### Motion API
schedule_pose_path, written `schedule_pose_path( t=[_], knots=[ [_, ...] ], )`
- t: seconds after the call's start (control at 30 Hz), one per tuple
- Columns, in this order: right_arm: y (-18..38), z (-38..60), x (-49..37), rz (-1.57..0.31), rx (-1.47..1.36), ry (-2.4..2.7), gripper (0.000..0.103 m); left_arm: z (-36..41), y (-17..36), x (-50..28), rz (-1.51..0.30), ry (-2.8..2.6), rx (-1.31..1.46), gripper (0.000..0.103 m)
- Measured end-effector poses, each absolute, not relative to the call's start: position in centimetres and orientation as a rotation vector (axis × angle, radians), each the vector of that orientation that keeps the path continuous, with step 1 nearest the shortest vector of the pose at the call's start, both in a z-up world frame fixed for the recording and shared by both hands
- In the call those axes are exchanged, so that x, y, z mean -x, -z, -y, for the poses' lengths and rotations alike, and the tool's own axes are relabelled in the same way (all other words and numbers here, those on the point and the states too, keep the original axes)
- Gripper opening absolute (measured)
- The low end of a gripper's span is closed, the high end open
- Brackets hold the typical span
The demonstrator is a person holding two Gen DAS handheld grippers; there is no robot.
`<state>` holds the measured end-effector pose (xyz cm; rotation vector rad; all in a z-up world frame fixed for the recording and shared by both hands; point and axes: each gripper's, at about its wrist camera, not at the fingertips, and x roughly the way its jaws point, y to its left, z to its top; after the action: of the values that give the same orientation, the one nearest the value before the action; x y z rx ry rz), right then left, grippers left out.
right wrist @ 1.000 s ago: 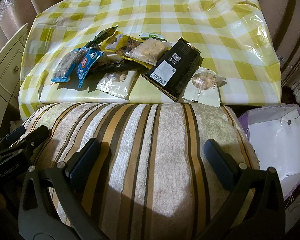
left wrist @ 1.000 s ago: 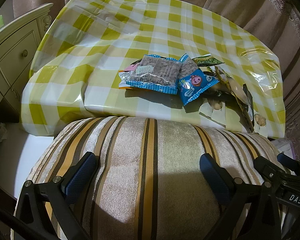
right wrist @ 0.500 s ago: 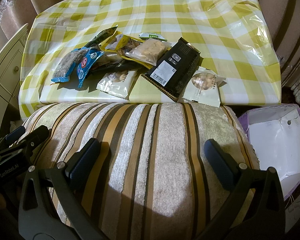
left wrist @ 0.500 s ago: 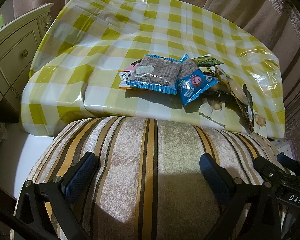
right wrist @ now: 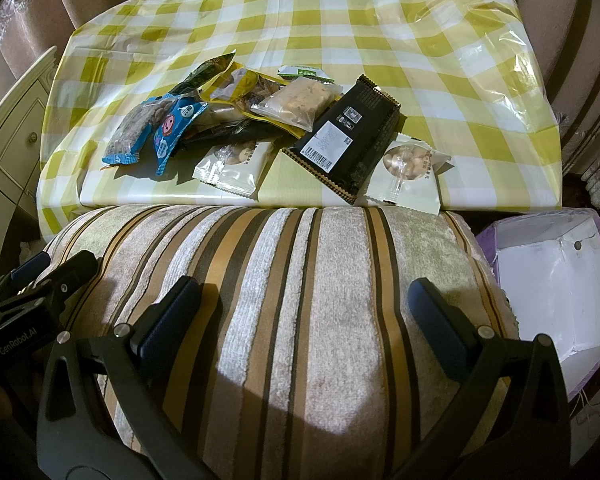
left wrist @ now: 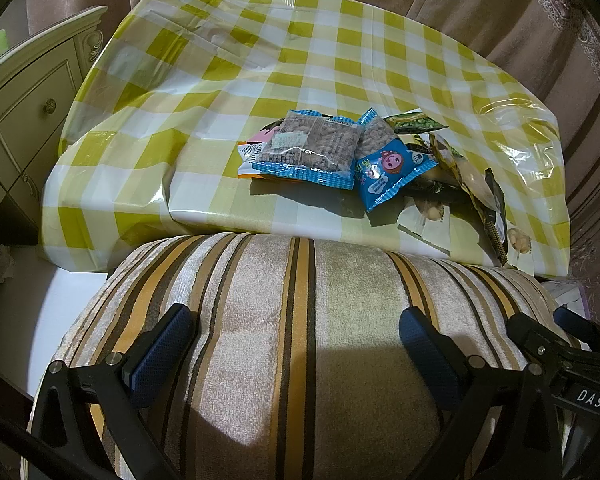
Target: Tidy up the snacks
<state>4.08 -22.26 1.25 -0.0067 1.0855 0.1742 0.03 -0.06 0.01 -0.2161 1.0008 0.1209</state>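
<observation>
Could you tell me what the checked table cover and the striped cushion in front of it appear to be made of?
The checked table cover looks like glossy plastic sheet, perhaps vinyl: it shows bright glare patches and stiff creases at the corners. The striped cushion looks like a soft, matt pile fabric, possibly chenille or velvet: its stripes have a fuzzy, ribbed nap.

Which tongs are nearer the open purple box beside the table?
Right. The right tongs hover over the striped cushion with the purple box just off their right side. The left tongs sit further left, beyond them.
</observation>
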Motion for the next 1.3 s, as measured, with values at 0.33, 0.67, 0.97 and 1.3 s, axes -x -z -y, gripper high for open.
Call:
schedule_pose_path(
  t=[0.33,0.67,0.97,1.3],
  knots=[
    [-1.4,22.4,-3.8,-1.07,-0.003,-0.178,0.103,-0.3,-0.5,-0.1,-1.011,-0.116,0.249,0.103],
    [-1.0,23.2,-6.0,-1.156,0.001,-0.259,0.103,-0.1,-0.8,-1.1,-0.976,-0.078,0.238,0.102],
    [-0.8,24.4,-8.3,-1.158,-0.103,-0.26,0.103,-0.3,-2.6,-4.2,-0.878,0.02,0.317,0.086],
    [-2.2,26.1,-12.2,-1.038,-0.231,-0.26,0.103,1.4,-4.6,-10.8,-0.835,0.149,0.398,0.086]
  ],
)
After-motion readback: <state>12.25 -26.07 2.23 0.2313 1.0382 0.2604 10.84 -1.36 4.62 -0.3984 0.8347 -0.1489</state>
